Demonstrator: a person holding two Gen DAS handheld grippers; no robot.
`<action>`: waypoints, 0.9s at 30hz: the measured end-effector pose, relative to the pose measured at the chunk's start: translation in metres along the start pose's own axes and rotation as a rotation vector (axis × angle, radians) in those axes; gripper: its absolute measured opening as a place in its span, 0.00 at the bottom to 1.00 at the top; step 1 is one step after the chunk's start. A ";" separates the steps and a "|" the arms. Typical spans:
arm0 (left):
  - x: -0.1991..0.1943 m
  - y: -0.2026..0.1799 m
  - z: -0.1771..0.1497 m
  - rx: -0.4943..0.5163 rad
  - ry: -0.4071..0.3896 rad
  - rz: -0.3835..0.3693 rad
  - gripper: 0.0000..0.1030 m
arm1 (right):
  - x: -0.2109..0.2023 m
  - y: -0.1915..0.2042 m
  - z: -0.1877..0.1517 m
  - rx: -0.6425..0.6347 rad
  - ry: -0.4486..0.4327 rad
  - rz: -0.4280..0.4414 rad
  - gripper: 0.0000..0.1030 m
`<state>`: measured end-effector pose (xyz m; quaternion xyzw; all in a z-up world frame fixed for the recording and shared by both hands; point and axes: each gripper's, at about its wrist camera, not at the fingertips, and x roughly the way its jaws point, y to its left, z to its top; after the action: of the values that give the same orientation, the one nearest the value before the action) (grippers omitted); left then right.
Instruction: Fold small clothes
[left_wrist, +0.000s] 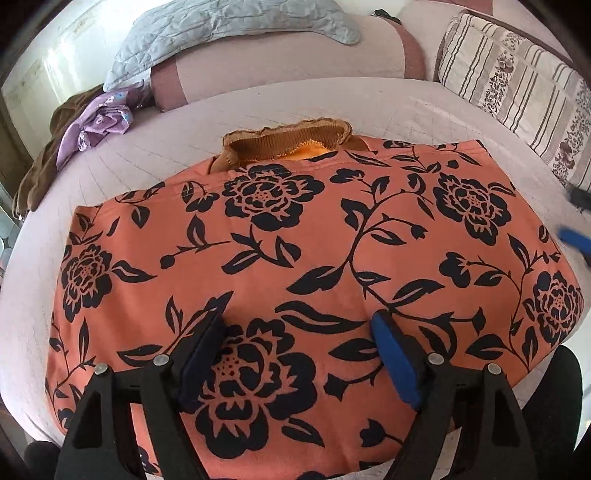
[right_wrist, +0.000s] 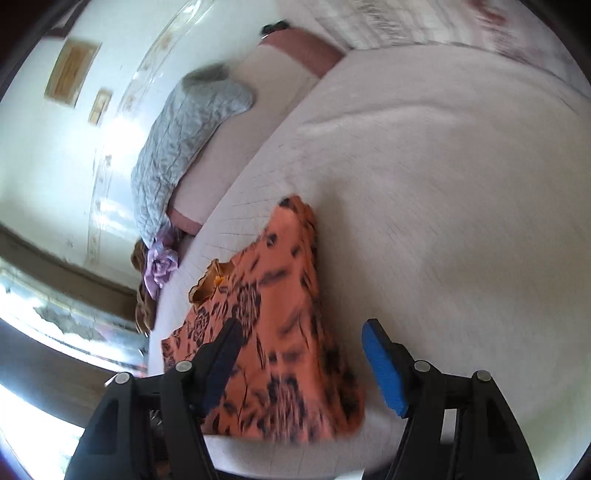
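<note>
An orange garment with black flowers (left_wrist: 314, 258) lies folded flat on the pale bed (left_wrist: 147, 147), with a brown ribbed waistband (left_wrist: 288, 138) sticking out at its far edge. My left gripper (left_wrist: 299, 325) hovers over the garment's near part, open, nothing between its blue pads. In the right wrist view the same garment (right_wrist: 280, 332) lies on the bed (right_wrist: 443, 221), blurred. My right gripper (right_wrist: 299, 328) stands open above the garment's right side, holding nothing. Its blue fingertips (left_wrist: 574, 240) show at the right edge of the left wrist view.
A grey quilted blanket (left_wrist: 229, 29) rests on a pink bolster (left_wrist: 295, 62) at the back. A purple flowered cloth (left_wrist: 99, 125) and brown fabric (left_wrist: 40, 177) lie at the bed's far left. A striped pillow (left_wrist: 517, 85) sits at the far right.
</note>
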<state>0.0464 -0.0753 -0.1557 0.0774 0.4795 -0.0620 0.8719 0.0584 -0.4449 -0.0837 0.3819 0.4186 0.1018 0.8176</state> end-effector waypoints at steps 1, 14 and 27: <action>-0.001 -0.001 0.000 0.005 -0.006 0.008 0.81 | 0.014 0.004 0.010 -0.016 0.022 -0.006 0.69; 0.000 -0.008 -0.012 0.004 -0.061 0.035 0.83 | 0.136 0.078 0.072 -0.323 0.195 -0.268 0.18; -0.028 0.050 -0.044 -0.119 -0.002 -0.034 0.80 | 0.054 0.131 -0.003 -0.316 0.083 -0.075 0.68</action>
<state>0.0041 -0.0172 -0.1511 0.0170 0.4826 -0.0483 0.8743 0.1102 -0.3271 -0.0238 0.2282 0.4447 0.1517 0.8528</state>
